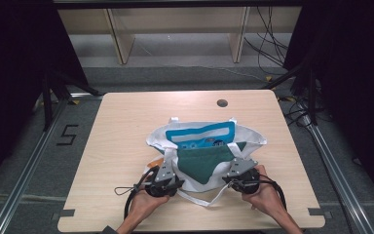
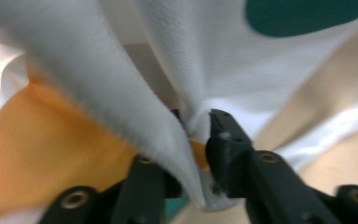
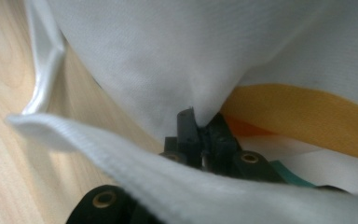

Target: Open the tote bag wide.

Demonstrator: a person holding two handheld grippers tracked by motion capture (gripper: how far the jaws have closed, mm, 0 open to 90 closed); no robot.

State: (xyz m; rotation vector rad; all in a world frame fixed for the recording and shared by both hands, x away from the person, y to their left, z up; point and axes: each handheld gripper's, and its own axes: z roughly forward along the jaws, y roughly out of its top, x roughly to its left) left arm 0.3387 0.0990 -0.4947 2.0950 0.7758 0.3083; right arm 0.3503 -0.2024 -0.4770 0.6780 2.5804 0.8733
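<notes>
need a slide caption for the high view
Two hand-held grippers, left gripper and right gripper, pinch the near rim of a white tote bag on a wooden table.

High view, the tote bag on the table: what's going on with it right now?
A person is working a white tote bag on the wooden table, one gripper in each hand at the bag's near edge. The left gripper has white fabric bunched between its fingers, and the right gripper is pinched shut on the cloth. The bag lies open toward the person, with a blue package and a dark green cloth showing in its mouth. One handle strap trails loose on the table between the hands.
</notes>
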